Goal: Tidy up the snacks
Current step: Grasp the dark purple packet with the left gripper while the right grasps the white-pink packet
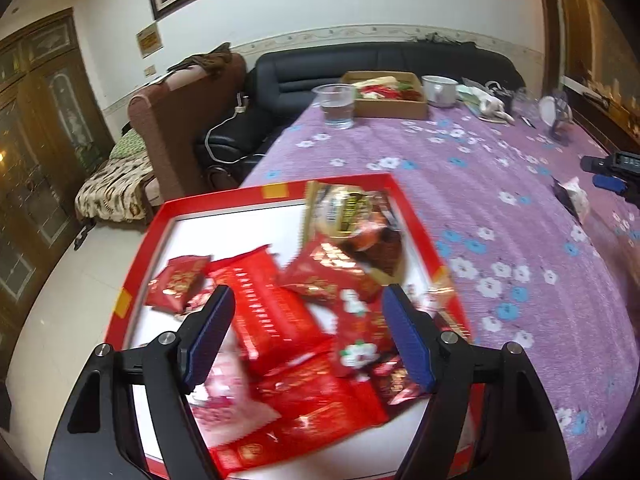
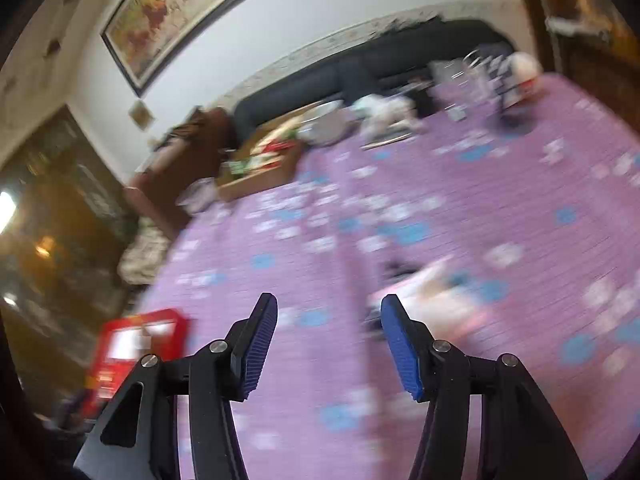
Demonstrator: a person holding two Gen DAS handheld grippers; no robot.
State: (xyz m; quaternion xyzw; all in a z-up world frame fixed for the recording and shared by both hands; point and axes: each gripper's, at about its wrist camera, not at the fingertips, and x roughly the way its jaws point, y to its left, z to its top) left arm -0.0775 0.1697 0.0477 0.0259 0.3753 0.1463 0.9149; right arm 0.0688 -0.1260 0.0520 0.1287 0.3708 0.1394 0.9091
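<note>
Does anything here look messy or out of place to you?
Yes: the red snack packets lie jumbled and overlapping in the red tray, one large packet leaning over its far rim. The tray itself sits at the table's edge.

Left wrist view looks closely down into the red tray [image 1: 192,204] (right view glimpses it) across the purple tablecloth [image 2: 440,200].

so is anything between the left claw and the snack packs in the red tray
Nothing visible. The left claw is open over the red tray, its fingers straddling the red snack packs with no other object in the gap. The picture is blurred, so whether the fingers touch a pack is unclear.
</note>
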